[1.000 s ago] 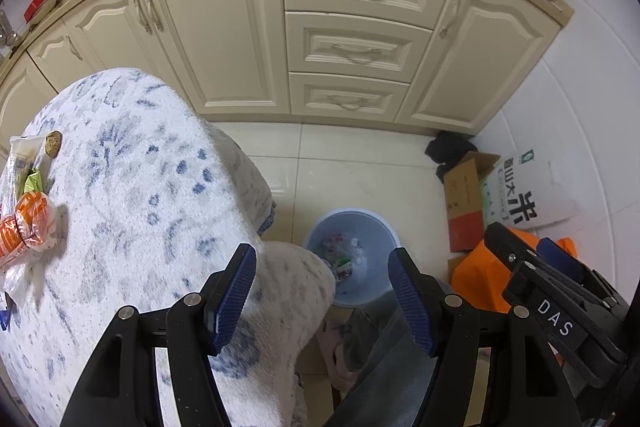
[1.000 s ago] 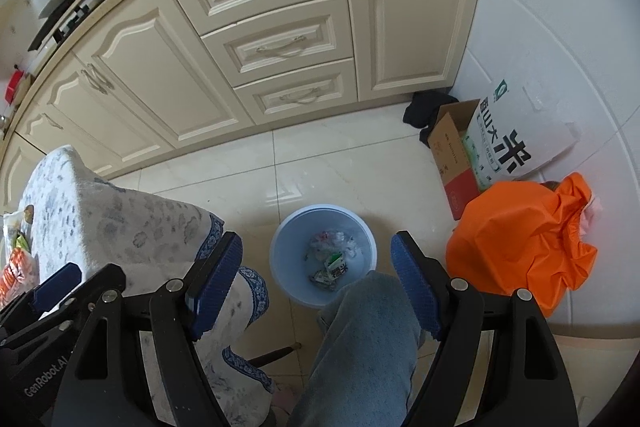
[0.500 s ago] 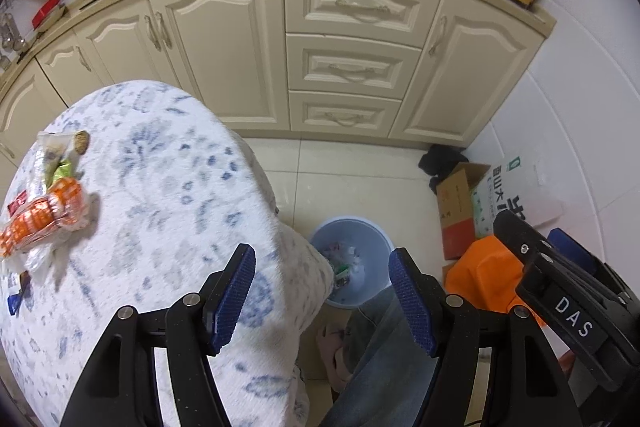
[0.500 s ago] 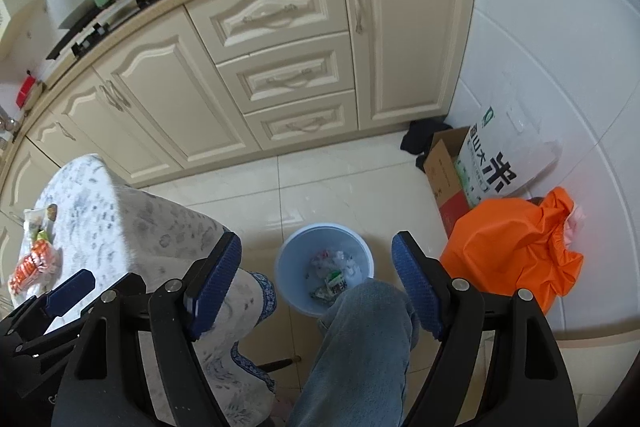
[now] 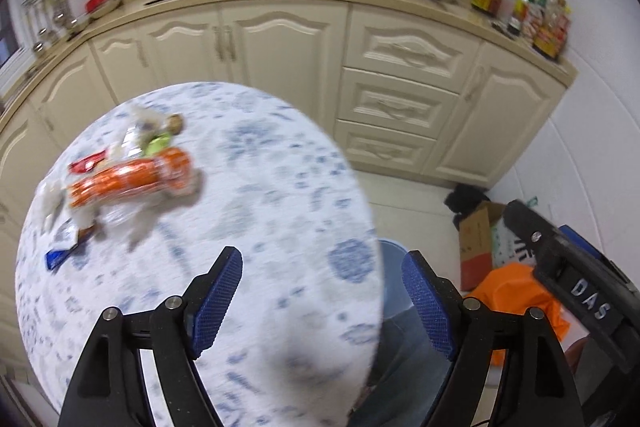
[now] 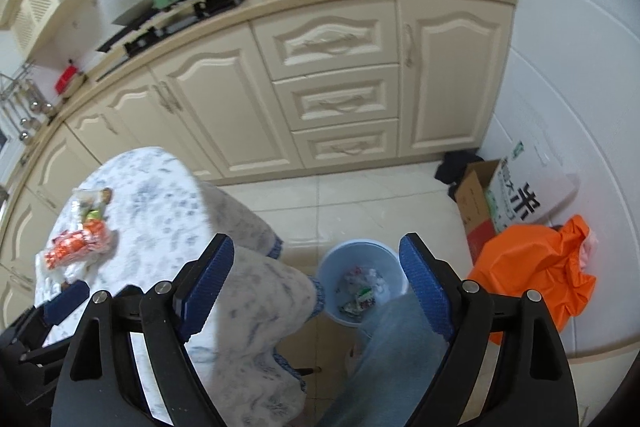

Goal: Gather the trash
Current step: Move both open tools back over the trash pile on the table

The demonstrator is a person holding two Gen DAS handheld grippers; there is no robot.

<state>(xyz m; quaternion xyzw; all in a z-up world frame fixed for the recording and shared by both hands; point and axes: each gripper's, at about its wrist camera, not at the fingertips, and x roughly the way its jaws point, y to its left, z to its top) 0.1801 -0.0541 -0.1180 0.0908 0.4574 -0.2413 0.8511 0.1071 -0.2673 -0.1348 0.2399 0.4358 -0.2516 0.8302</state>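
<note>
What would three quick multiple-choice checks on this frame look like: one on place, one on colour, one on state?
1. Where does the trash bin stand?
A. on the counter
B. on the floor beside the table
C. inside the cardboard box

2. What colour is the big bag by the wall?
A. orange
B. green
C. black

3. What is between the left tongs?
A. a snack wrapper
B. a bottle
C. nothing

Key: 1 B, the bin sits on the floor tiles next to the cloth-covered table. 2 A, it is bright orange. 3 C, the jaws are opening with only tablecloth behind them; the wrappers lie further off.
</note>
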